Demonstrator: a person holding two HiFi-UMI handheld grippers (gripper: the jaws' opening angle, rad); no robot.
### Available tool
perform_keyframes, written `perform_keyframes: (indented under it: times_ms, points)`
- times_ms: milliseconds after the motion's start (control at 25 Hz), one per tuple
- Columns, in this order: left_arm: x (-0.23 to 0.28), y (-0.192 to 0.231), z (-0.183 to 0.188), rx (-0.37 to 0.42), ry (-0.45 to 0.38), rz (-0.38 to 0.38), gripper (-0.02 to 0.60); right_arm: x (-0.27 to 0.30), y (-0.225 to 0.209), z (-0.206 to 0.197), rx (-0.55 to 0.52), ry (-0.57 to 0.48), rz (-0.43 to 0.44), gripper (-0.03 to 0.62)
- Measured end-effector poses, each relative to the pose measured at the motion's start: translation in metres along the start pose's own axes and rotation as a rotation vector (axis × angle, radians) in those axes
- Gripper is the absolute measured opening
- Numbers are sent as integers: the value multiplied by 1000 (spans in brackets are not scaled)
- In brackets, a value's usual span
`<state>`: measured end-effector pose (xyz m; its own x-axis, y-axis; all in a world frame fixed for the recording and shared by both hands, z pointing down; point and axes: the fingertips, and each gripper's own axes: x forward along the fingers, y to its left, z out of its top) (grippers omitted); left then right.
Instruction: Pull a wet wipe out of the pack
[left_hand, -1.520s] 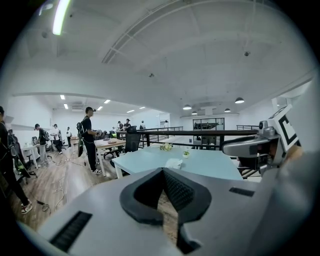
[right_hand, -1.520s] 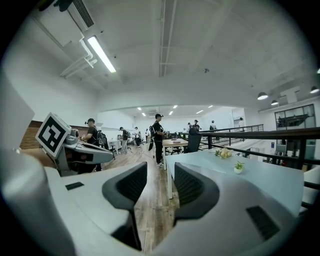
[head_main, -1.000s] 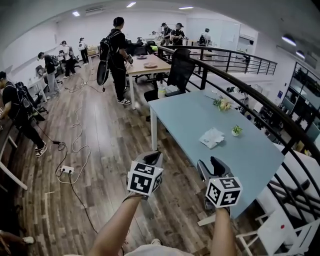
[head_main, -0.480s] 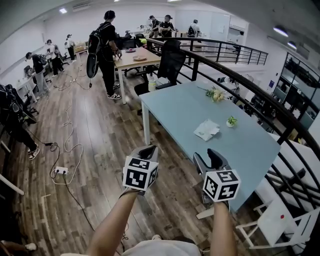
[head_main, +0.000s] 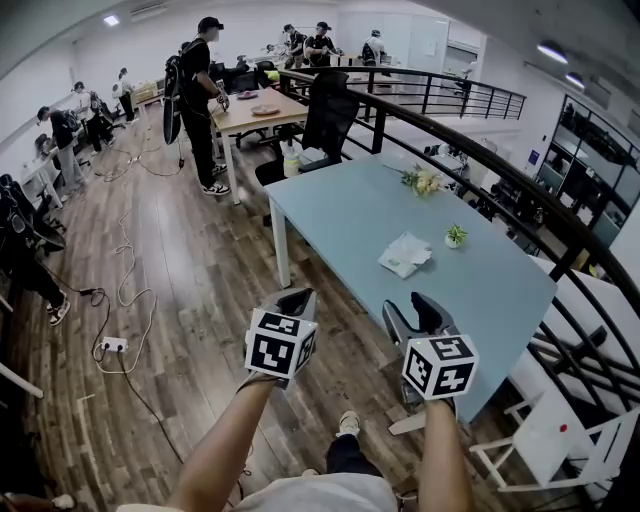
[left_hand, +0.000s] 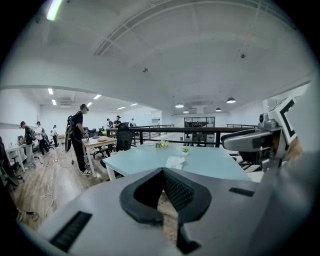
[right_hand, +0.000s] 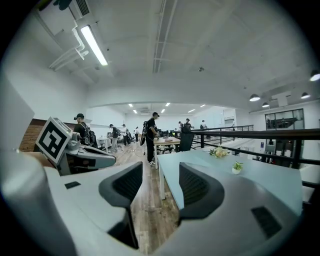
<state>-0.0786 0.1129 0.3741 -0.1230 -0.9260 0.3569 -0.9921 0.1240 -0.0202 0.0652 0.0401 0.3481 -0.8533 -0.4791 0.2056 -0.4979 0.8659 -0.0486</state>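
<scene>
Person's standing short of the pale-blue rectangular table (head_main: 340, 215), holding both grippers fwd for approach. Left gripper (head_main: 296, 301) jaws are pressing together, right gripper (head_main: 414, 310) jaws are spreading, empty. White soft wet-wipe pack (head_main: 404, 254) is lying mid-table, far right.

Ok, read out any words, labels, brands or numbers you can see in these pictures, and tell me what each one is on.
No text can be read in any view.
Wet wipe pack on the table: any print is too small to read.
Left gripper and right gripper: their cubes carry black-and-white square patterns only, no letters or digits.
</scene>
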Motion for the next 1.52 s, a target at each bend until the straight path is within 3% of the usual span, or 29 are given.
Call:
perform_keyframes:
  times_ms: [1520]
  points:
    - [263,10,86,34,34,-46,-6,167,-217,25,44,53,-66,212]
